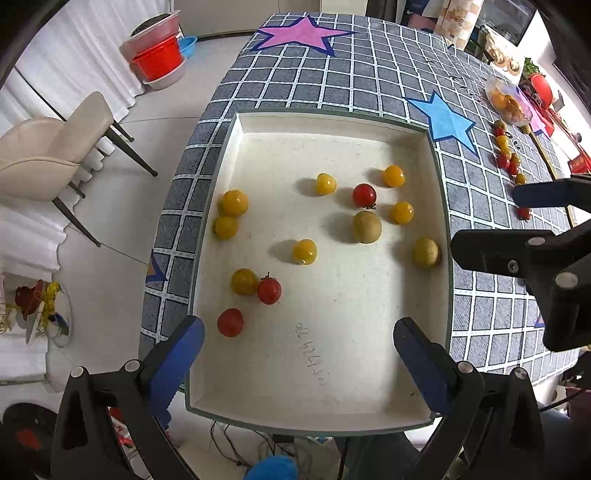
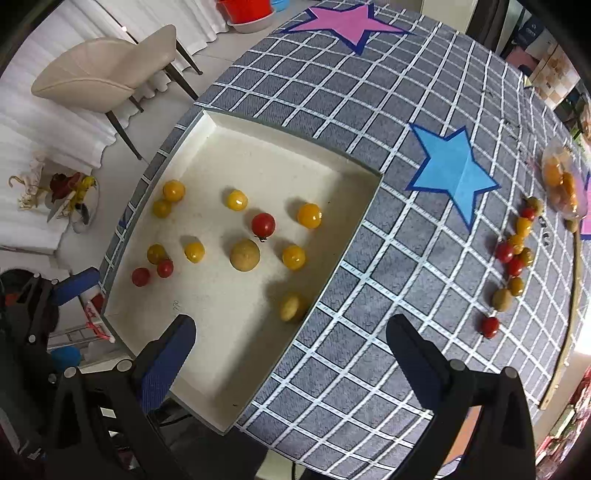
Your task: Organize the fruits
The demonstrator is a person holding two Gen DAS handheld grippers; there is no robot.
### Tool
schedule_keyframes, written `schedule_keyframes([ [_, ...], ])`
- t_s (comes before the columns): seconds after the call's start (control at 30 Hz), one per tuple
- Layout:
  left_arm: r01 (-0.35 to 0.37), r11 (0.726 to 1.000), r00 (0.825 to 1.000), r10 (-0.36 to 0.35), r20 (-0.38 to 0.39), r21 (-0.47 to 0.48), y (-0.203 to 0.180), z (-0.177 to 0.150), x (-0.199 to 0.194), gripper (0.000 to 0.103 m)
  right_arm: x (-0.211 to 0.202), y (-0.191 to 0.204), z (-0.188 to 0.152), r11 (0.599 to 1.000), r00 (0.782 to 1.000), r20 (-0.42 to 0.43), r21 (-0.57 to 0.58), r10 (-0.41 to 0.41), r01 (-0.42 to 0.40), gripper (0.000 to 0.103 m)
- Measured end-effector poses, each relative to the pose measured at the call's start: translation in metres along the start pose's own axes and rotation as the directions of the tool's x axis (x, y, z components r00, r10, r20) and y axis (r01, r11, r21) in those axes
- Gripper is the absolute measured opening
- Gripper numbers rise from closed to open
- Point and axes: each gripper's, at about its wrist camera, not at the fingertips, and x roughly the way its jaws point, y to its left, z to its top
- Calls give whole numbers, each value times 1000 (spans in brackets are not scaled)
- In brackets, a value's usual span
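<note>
A shallow white tray (image 1: pixel 332 402) (image 2: pixel 207 376) lies on the checked tablecloth and holds several yellow and red cherry tomatoes and two dull green fruits (image 1: pixel 366 226) (image 2: pixel 244 254). More small fruits (image 2: pixel 511 258) (image 1: pixel 508 155) lie loose in a row on the cloth to the right. My left gripper (image 1: pixel 297 343) is open and empty over the tray's near end. My right gripper (image 2: pixel 290 338) is open and empty over the tray's right near corner; it also shows at the right edge of the left wrist view (image 1: pixel 517 225).
A clear bag of orange fruits (image 2: pixel 561 184) (image 1: pixel 506 99) lies at the far right of the table. Blue (image 2: pixel 452 171) and pink (image 2: pixel 347 22) paper stars lie on the cloth. A beige chair (image 1: pixel 48 147) and red tubs (image 1: pixel 159 55) stand on the floor left.
</note>
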Motion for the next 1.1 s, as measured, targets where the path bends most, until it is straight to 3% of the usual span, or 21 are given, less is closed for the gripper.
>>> schedule_keyframes([
  [0.23,-56,997,998,57,-15,45,-1,1,-7,103,-16,6,-3,998,998,26,-39,-50,51,103],
  [1.1,-66,990,998,66,7,123,-15,7,-25,103,-27,13,-4,996,997,31,-46,-75,76,103],
])
